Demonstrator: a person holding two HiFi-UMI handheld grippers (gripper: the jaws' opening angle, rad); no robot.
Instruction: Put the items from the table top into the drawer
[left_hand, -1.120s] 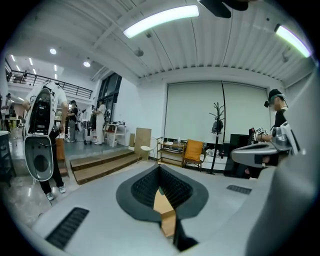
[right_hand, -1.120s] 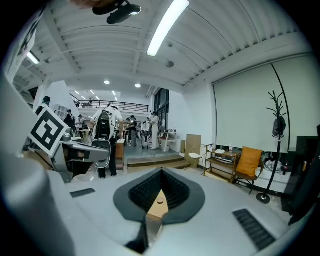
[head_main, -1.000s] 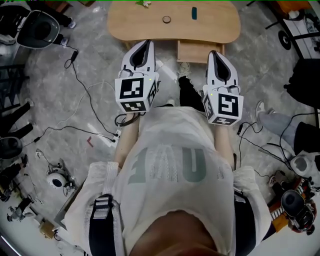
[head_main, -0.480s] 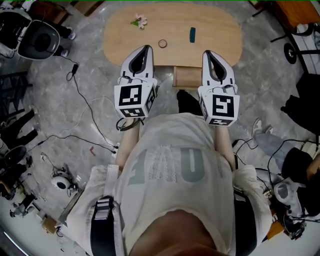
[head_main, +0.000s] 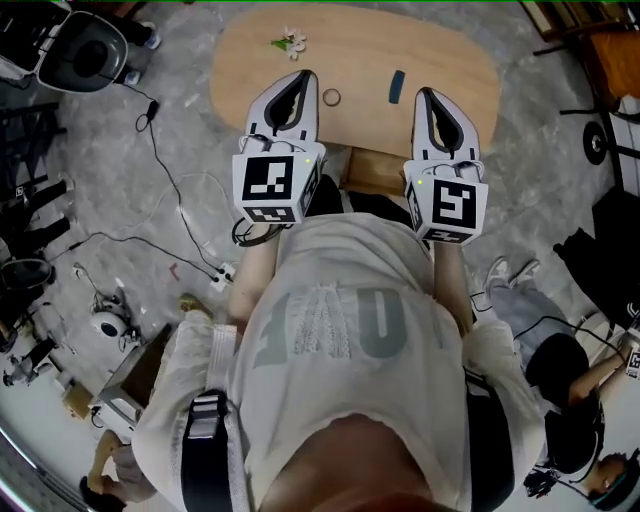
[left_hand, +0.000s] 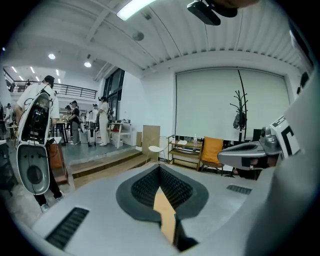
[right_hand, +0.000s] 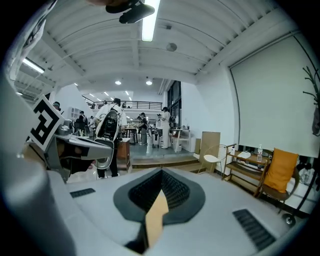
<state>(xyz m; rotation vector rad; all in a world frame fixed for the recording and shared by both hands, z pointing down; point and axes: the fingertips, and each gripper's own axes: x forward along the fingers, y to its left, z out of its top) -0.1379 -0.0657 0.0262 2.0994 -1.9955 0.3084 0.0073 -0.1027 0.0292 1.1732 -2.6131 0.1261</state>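
1. Grey marbled floor (head_main: 150, 190) is seen in the head view, with black cables trailed over it at the left.
2. An oval wooden table (head_main: 450, 45) is stood on that floor, ahead of a person in a pale shirt (head_main: 340, 330).
3. The left gripper (head_main: 299, 78) is held over the near edge of the table, left of centre. In the left gripper view (left_hand: 160, 169) its jaws are seen clenched tip to tip, with nothing caught between them. Only a wedge of wood colour shows through the slit lower down.
4. The right gripper (head_main: 426, 95) is held level with it, over the near edge to the right. In the right gripper view (right_hand: 161, 173) the jaws are likewise clenched and nothing is grasped.
5. A wooden drawer (head_main: 375, 172) is noted under the near edge of the table, between the two grippers. Its inside cannot be made out.
6. A small flower sprig (head_main: 291, 42) is laid near the far left of the table top, beyond the left gripper.
7. A dark teal bar-shaped item (head_main: 397, 85) is laid just left of the right gripper's tips.
8. A small ring (head_main: 331, 97) is laid just right of the left gripper's tips.
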